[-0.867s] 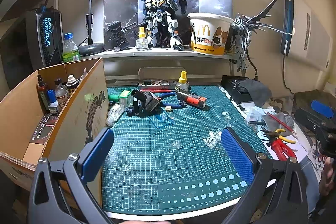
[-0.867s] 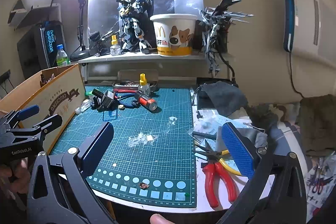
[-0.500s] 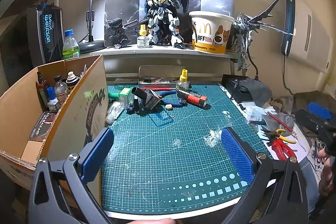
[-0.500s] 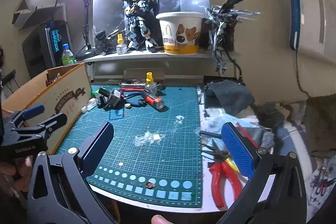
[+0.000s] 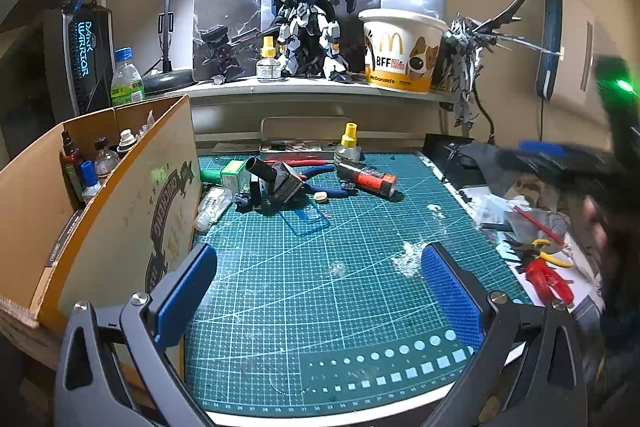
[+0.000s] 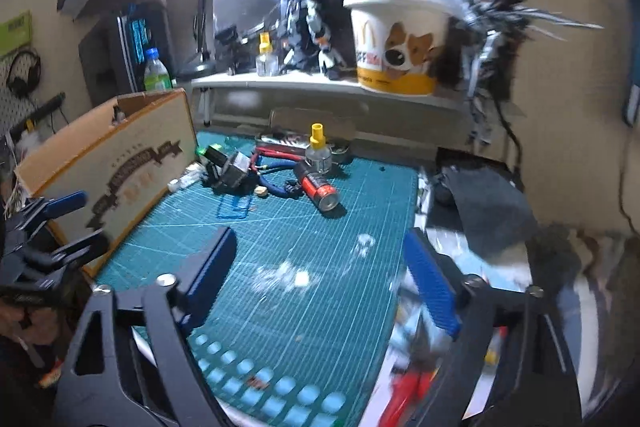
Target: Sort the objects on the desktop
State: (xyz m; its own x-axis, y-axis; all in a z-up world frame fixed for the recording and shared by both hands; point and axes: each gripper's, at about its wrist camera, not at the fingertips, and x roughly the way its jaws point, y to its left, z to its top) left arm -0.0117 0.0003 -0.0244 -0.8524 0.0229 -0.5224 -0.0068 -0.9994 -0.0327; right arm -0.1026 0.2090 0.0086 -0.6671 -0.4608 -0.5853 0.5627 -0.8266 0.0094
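Red canister (image 6: 319, 188) lies well beyond right gripper (image 6: 320, 279) fingers, untouched.

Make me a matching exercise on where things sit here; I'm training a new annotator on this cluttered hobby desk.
Things:
1. white paper bucket with a dog print
2. red-handled pliers
3. red and black cylinder lying on its side
4. small bottle with a blue cap

Places:
A. inside the brown cardboard box
B. on the green cutting mat
C. on the raised white shelf
D. off the mat's right edge

Pairs: 1-C, 2-D, 3-B, 4-A
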